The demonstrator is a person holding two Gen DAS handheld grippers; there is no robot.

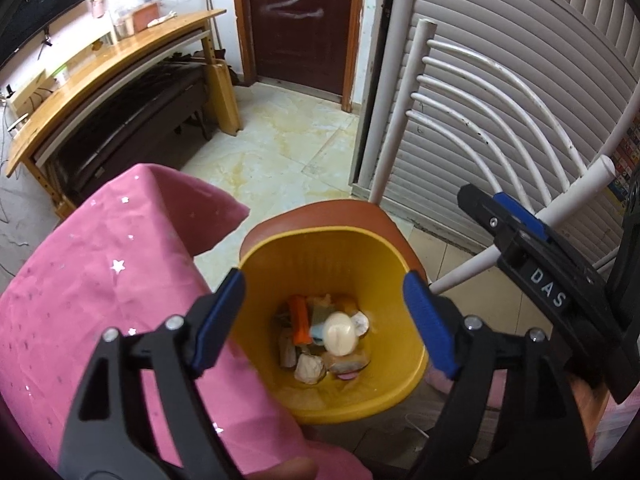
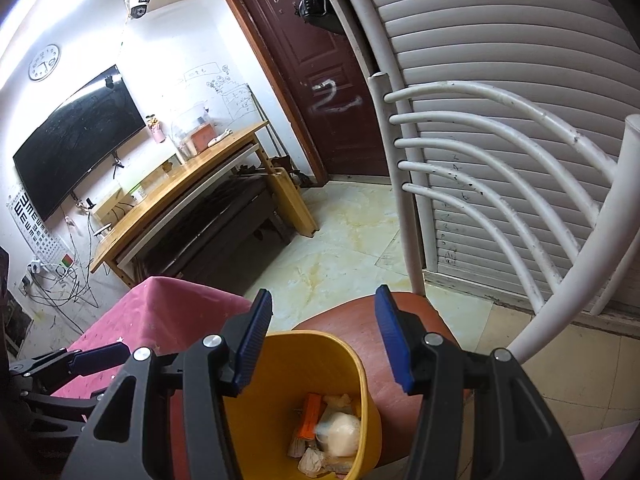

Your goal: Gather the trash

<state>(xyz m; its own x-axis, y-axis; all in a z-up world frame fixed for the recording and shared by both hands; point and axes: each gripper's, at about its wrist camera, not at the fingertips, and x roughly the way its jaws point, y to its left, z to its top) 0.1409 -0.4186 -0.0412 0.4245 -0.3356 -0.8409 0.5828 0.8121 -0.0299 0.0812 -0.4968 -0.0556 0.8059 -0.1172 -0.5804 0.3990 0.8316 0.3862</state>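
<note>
The yellow bin [image 1: 280, 264] looks like smooth, slightly glossy plastic, and the pink cloth [image 1: 92, 280] is matt fabric with shiny silver stars. Floor tiles [image 2: 340, 248] are glossy, and the chair seat [image 2: 348, 320] is smooth.

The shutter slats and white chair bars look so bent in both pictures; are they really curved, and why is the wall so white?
Left wrist view: fisheye lens bows the shutter slats, corners go black. Right wrist view: wall above the TV washes out in glare, and the cream round piece in the yellow bin looks blurred.
</note>
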